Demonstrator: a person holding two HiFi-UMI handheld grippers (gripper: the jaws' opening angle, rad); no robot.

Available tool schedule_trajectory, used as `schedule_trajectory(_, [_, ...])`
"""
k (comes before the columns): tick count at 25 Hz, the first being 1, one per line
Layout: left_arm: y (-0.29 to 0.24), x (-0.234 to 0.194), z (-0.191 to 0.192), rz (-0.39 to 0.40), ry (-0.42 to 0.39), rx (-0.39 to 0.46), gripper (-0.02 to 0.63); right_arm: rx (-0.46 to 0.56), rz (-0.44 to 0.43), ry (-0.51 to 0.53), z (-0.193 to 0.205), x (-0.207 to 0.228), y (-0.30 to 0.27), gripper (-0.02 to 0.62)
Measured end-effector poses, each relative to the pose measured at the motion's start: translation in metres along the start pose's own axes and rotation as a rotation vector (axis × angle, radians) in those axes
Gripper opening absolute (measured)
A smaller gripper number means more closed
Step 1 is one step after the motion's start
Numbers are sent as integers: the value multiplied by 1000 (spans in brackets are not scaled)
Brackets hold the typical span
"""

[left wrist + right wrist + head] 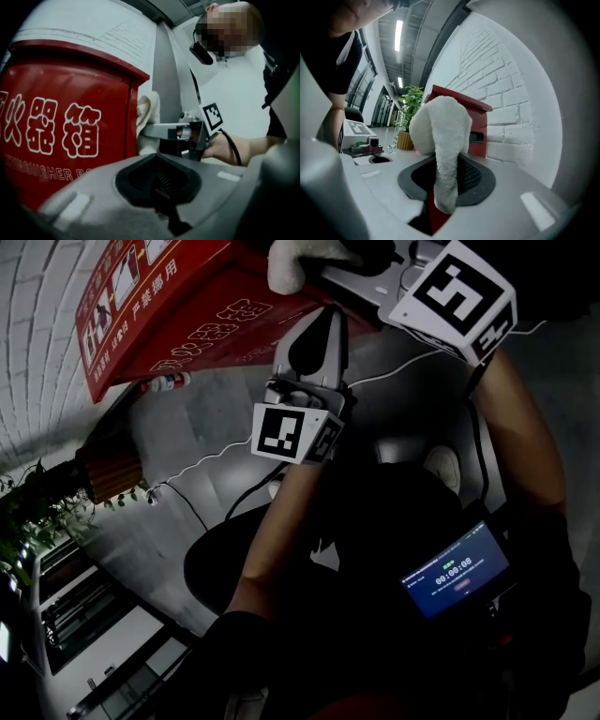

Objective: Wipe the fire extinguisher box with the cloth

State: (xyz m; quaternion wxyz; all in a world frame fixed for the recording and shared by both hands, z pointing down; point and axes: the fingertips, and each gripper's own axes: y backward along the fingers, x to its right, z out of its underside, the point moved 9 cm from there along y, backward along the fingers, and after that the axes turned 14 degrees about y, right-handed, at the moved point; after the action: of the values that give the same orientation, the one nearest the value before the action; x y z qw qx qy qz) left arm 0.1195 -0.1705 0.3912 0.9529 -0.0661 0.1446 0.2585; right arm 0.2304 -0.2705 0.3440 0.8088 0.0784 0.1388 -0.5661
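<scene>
The red fire extinguisher box (pixel 178 310) with white lettering stands against the brick wall at the upper left of the head view. It fills the left of the left gripper view (pixel 65 131). My right gripper (pixel 317 273) is shut on a white cloth (pixel 300 259), which it holds against the box's side edge. In the right gripper view the cloth (pixel 443 136) hangs bunched between the jaws of the right gripper (pixel 440 197), with the box (pixel 480 129) just behind. My left gripper (pixel 328 322) is shut on nothing, beside the box's front, just below the cloth (pixel 147 117).
A white brick wall (pixel 37 334) backs the box. A potted plant (pixel 103 470) stands on the grey floor to the box's left. A small bottle (pixel 169 382) lies at the box's base. White cables (pixel 216 460) trail over the floor. A lit screen (pixel 457 570) sits at my right.
</scene>
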Motion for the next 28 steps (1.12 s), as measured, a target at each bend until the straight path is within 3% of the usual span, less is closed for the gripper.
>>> schedule_trajectory(10, [2, -15, 42, -47, 27, -63, 0, -95, -74, -65, 67, -24, -1, 86])
schedule_trajectory(28, [-3, -44, 113, -69, 60, -168, 0, -187, -79, -216, 189, -70, 2, 86])
